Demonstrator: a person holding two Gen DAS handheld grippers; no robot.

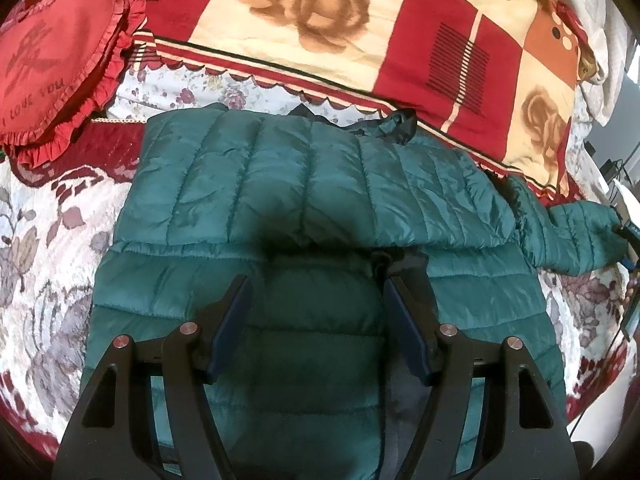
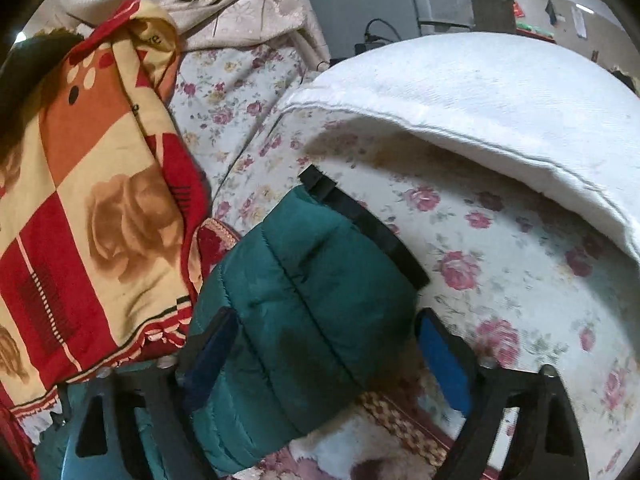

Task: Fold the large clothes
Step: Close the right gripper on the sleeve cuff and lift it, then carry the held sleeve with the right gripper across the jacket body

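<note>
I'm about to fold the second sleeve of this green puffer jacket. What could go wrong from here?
The right gripper is open around the sleeve cuff, so the slick fabric may slip out on lifting. The left gripper hovers open, pinning nothing, so the folded jacket could shift.

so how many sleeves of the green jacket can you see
2. One sleeve is folded across the green jacket's body. The other sleeve stretches out to the right, its cuff between the open right gripper fingers.
</note>
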